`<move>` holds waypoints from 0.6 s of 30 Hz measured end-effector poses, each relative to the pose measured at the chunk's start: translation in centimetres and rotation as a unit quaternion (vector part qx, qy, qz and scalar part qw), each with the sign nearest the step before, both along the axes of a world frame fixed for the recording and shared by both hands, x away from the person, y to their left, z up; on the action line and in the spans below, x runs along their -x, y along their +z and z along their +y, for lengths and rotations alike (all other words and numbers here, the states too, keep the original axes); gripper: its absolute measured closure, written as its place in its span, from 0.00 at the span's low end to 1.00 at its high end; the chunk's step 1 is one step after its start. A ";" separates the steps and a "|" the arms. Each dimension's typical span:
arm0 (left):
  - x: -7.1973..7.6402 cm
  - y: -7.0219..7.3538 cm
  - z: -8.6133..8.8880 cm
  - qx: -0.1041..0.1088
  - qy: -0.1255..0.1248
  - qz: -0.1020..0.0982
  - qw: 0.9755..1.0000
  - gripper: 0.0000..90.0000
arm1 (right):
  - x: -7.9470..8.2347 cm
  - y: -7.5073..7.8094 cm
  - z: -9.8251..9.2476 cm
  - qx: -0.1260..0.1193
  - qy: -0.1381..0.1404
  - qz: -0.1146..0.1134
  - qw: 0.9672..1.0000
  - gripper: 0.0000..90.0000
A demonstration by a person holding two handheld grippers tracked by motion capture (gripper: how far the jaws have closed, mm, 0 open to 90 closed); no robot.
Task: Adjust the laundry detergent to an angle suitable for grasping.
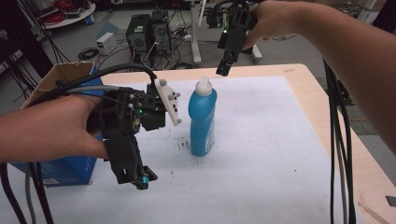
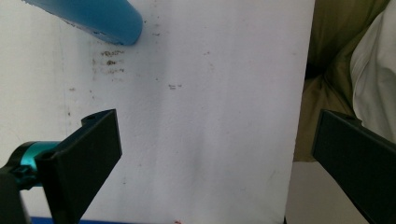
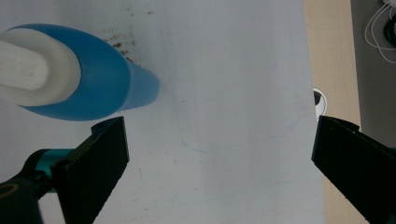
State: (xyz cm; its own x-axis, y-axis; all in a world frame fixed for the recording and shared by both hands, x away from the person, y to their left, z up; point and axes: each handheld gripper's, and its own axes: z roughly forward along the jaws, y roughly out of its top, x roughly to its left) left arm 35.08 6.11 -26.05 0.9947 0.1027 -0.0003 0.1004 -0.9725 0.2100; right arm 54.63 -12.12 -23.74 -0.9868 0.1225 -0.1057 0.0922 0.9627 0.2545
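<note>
cardboard box [image 1: 56, 79], white mat [image 1: 261, 154] — stained

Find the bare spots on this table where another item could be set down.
The white mat is bare right of the blue bottle, out to the wooden edge. The near strip is bare too. It is crowded left, by the cardboard box.

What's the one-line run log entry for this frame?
blue bottle: upright on white mat, uncapped, unheld | left gripper: open, empty, beside bottle | right gripper: open, empty, above bottle

Black tool [image 1: 135, 179], teal jaw fittings, white three-cornered plate [image 1: 168, 100], black-grey cables [image 1: 93, 79].
</note>
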 end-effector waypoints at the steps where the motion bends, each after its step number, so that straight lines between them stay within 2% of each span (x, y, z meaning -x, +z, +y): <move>1: 0.0 0.0 0.0 0.000 0.000 0.000 1.000 0.02 | 0.0 0.0 0.0 0.000 0.000 0.000 1.000 0.03; 12: -0.1 0.1 0.0 -0.003 0.014 -0.002 1.000 0.02 | 0.6 0.4 -0.7 -0.007 -0.006 -0.008 1.000 0.03; 17: -0.3 0.2 0.0 0.000 0.035 -0.007 0.999 0.02 | 0.9 0.3 -1.2 -0.003 -0.010 -0.011 1.000 0.03; 18: -0.3 0.3 0.1 0.002 0.058 -0.010 0.998 0.02 | 1.1 0.3 -1.5 -0.009 -0.013 -0.011 1.000 0.03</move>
State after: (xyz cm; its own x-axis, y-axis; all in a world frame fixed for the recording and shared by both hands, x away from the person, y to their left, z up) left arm 35.41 6.18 -25.70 0.9761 0.2164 0.0183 0.2073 -0.9538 0.2173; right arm 53.55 -13.59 -23.41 -0.9807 0.1500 -0.1257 0.1110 0.9552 0.2742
